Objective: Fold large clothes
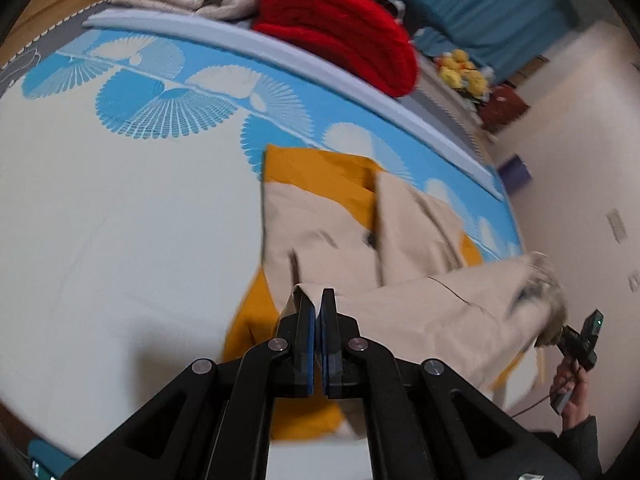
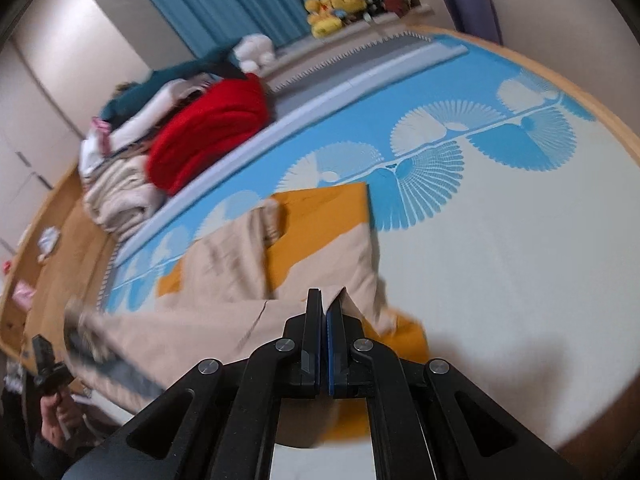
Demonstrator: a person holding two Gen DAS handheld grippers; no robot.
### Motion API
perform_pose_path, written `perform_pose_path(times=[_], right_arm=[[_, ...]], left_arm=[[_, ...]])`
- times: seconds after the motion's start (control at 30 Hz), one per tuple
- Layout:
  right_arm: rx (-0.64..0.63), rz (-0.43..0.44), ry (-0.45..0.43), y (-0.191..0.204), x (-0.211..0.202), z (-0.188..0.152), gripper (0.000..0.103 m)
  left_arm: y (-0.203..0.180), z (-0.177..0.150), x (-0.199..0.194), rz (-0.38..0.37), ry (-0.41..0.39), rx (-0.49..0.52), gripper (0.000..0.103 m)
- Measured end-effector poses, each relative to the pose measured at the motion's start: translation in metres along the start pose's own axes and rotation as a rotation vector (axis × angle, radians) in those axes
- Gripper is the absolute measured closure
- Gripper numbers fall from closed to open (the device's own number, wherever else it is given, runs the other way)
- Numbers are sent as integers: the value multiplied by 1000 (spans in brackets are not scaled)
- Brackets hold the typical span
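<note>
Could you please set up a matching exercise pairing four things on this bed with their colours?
Things:
1. coat outer fabric
2. coat lining
3. folded blanket
4. plush toys

Colours:
A. red
B. yellow
C. beige
D. mustard orange

Pairs: 1-C, 2-D, 3-A, 4-B

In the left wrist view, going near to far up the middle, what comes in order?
Left gripper shut on beige coat with mustard-yellow lining → blue-and-white fan-patterned bedsheet → folded red knit blanket → teal curtain.
</note>
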State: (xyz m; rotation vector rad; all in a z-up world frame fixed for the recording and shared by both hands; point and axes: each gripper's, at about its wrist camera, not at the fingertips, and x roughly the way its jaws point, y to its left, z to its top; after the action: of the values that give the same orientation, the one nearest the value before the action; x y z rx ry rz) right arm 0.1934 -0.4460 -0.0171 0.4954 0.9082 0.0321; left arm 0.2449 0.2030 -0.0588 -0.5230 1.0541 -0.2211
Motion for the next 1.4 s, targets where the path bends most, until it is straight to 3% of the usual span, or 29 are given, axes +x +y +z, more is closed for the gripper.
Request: perform_pose_path(times=[0.07, 0.2, 0.47, 0.6, 0.67, 0.7, 0.73, 0.9, 1.07, 1.27, 1.33, 1.37, 1.4], right_arm=[[22, -16, 39, -9, 45, 16, 101], [27, -65, 142, -20, 102, 22, 101], [56, -75, 196, -31, 129, 35, 101], [100, -60, 112, -36, 111, 33, 91], [114, -81, 46, -39, 97, 30, 82], [116, -92, 33, -40, 93, 28, 68], [126, -101, 34, -44, 90, 24, 54], [140, -99, 150, -54, 108, 11, 48], [121, -126, 294, -61, 139, -3, 48], [18, -139, 345, -51, 155, -13, 49], [-35, -146, 333, -42, 154, -15, 69], [-61, -151, 329, -38, 153, -16, 94], [-81, -149, 324, -34, 152, -16, 95]], left_arm=[[11, 6, 29, 11, 37, -48, 102], [16, 13, 63, 77, 105, -9, 102], [37, 21, 63, -14, 108, -107, 90], [43, 16, 45, 3, 41, -149, 81], [47, 10, 38, 13, 18, -176, 77], [47, 9, 38, 20, 19, -178, 74], [46, 5, 39, 37, 30, -172, 72], [30, -5, 63, 118, 123, -71, 65], [24, -7, 90, 184, 172, -27, 64], [23, -4, 108, 215, 200, -18, 64], [23, -4, 112, 201, 212, -19, 70], [21, -4, 113, 198, 218, -6, 90], [18, -4, 114, 198, 222, 14, 99]])
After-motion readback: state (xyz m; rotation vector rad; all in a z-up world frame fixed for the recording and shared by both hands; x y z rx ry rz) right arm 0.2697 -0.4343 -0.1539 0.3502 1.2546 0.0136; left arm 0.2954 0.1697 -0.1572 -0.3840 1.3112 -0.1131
